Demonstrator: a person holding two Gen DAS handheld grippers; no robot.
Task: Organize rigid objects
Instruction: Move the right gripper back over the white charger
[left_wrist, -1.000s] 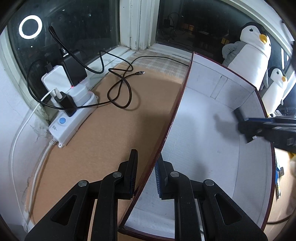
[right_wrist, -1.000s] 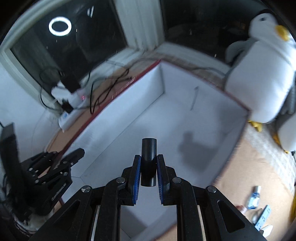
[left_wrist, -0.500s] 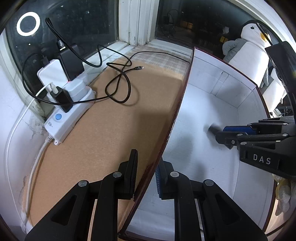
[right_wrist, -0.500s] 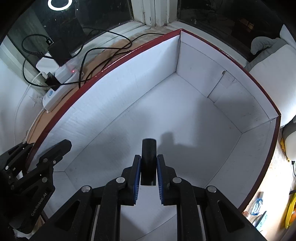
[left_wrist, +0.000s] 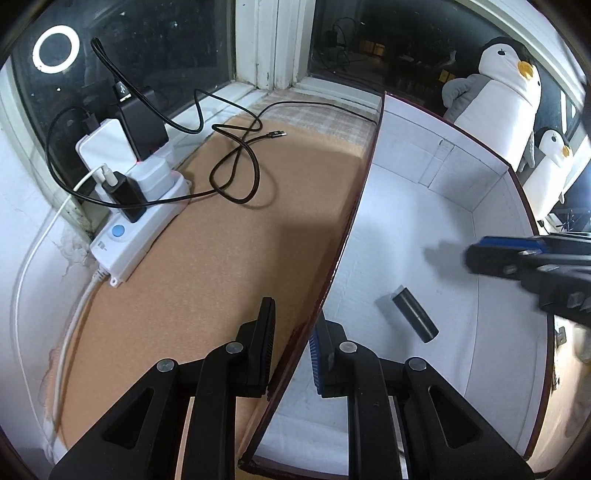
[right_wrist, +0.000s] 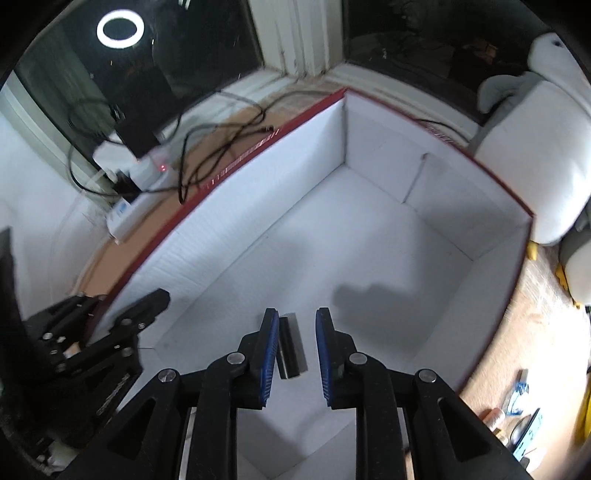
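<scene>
The right gripper (left_wrist: 476, 254) enters the left wrist view from its right edge, motion-blurred and cut off, its second finger hidden. In the right wrist view the small items (right_wrist: 517, 424) beside the box (right_wrist: 491, 354) smear past telling, and the penguin toy (right_wrist: 535, 147) is cropped by the rim

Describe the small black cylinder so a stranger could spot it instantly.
Find the big white box with the red rim beside the window. On its floor lies a short black cylinder, the only thing inside, dark against the white, below the opening right claw.
</scene>
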